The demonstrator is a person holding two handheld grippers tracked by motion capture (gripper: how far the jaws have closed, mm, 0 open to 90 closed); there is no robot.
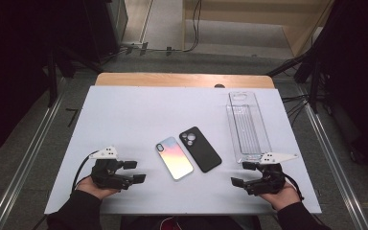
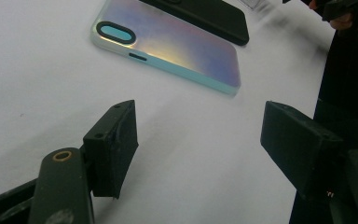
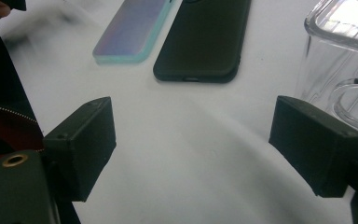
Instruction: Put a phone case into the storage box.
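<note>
Resting on white table, both grippers sit at near edge, each in person's hand. Left gripper jaws wide apart, nothing between, pointing toward iridescent phone case lying flat at table centre. Right gripper jaws also apart, empty, aimed toward black phone case just beside iridescent one. Clear plastic tray stands near right gripper, along right side.

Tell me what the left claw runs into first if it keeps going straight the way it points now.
Most likely the iridescent phone case: it lies ahead of the open left claw, slightly left of centre, with bare table between. The black phone case lies beyond it.
</note>
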